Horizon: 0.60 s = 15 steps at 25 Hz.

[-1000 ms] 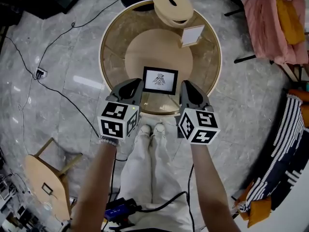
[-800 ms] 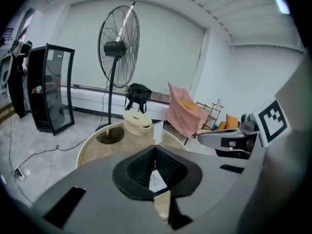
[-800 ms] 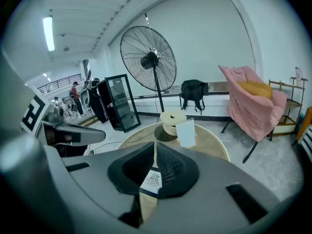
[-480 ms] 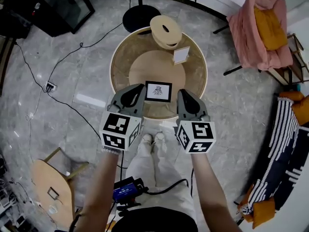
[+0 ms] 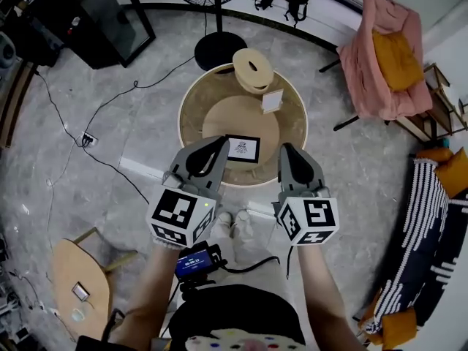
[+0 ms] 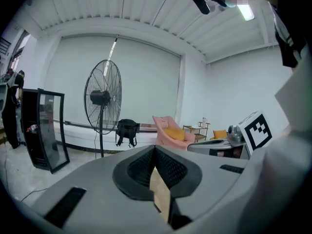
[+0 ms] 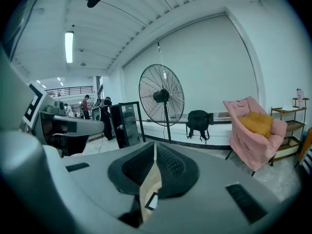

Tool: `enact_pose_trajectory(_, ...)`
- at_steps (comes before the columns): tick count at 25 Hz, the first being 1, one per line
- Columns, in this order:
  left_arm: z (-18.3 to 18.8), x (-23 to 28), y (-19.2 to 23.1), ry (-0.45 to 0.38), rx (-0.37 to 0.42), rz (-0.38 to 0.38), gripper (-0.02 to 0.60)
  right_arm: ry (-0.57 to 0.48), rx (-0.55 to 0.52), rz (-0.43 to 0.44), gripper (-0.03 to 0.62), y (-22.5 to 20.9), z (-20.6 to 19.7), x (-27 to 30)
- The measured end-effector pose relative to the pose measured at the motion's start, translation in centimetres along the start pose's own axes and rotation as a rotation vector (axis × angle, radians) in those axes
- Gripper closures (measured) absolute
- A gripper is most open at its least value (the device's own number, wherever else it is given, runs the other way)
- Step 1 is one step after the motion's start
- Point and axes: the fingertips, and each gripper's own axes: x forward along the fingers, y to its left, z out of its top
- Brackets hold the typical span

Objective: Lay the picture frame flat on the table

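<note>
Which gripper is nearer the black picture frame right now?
Left. In the head view the left gripper appears right at the left edge of the picture frame, while the right gripper shows a gap to its right. Both are held above the table, jaws shut.

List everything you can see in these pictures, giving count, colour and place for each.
table: 1, tan, round, mid floor
frame: 1, black, flat on the table's near side
card: 1, white, on the table's far right
disc: 1, beige, at the table's far edge
fan: 1, black, beyond the table
armchair: 1, pink, upper right
cushion: 1, yellow, on the armchair
cabinet: 1, black, upper left
stool: 1, wooden, lower left
left hand-held gripper: 1, grey, shut and empty, above the table's near edge
right hand-held gripper: 1, grey, shut and empty, beside the left one
</note>
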Motion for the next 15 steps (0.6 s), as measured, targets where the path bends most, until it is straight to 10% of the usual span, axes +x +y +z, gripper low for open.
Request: enact_pose_trajectory(15, 6.7, -7.6, -2.0, -0.145, 0.063, 0.000, 0.565, -0.140, -0.106, 0.074, 0.551, 3.2, 7.8, -7.4)
